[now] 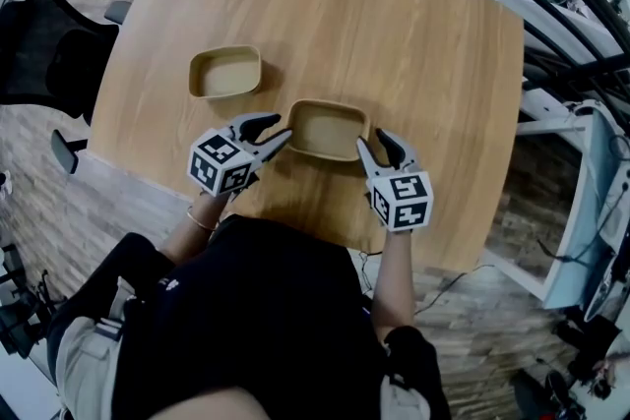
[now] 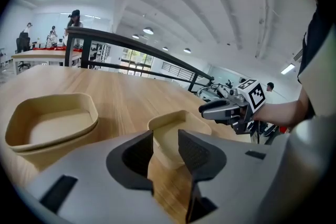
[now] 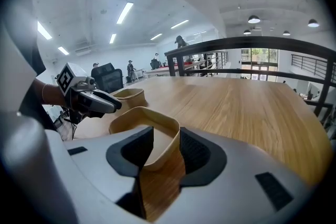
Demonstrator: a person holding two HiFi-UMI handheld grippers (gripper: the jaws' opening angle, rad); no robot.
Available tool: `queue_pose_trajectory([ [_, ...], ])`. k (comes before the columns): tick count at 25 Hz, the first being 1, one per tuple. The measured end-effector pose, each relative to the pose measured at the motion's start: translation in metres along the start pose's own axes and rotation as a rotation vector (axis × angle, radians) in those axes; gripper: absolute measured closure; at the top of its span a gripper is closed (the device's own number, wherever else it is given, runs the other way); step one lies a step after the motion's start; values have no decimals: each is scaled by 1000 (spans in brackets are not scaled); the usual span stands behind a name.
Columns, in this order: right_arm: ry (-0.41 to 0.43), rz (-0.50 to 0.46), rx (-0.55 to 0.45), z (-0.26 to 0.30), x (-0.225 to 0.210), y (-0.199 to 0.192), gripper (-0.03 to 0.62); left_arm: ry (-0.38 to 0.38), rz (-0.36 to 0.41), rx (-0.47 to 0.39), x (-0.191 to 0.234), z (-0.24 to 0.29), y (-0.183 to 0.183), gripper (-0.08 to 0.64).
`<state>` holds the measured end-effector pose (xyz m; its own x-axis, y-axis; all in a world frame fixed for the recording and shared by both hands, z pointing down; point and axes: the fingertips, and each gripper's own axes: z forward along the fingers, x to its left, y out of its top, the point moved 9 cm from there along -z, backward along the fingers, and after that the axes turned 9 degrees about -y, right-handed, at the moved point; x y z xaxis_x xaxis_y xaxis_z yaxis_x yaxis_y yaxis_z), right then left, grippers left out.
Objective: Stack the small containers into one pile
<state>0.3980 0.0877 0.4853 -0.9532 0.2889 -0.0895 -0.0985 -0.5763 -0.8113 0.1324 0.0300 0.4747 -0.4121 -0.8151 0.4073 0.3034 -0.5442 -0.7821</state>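
Tan containers sit apart on the wooden table (image 1: 394,34), both claws released.
At the near edge, the left gripper (image 1: 282,127) and the right gripper (image 1: 371,139) flank the nearer container (image 1: 328,130), each with a corner of its wall between spread jaws, pads not pressing. Farther back to the left, the second container (image 1: 225,72) rests well apart, unstacked.

Bright, even light comes from long white ceiling lamps (image 3: 125,12), so the pale wooden surface (image 1: 413,44) carries only soft, weak shadows. The two gripper views bend strongly and turn black at their round edges; far things look slightly soft.
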Motion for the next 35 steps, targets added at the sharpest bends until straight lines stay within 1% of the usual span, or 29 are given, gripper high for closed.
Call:
queue_pose_trajectory([
  [5, 3, 21, 29, 4, 0, -6, 433, -8, -36, 11, 2, 3, -3, 422],
  [13, 15, 51, 50, 7, -4, -14, 433, 2, -53, 47, 4, 10, -8, 419],
  [17, 24, 68, 69, 10, -1, -18, 433, -5, -76, 58, 7, 11, -11, 419],
  [21, 41, 131, 67, 11, -3, -25, 433, -18, -94, 67, 7, 18, -14, 419],
  [24, 52, 158, 70, 13, -3, -28, 433, -19, -92, 69, 5, 22, -14, 419],
  [35, 75, 180, 74, 16, 2, -27, 434, -24, -92, 61, 4, 23, -11, 419],
])
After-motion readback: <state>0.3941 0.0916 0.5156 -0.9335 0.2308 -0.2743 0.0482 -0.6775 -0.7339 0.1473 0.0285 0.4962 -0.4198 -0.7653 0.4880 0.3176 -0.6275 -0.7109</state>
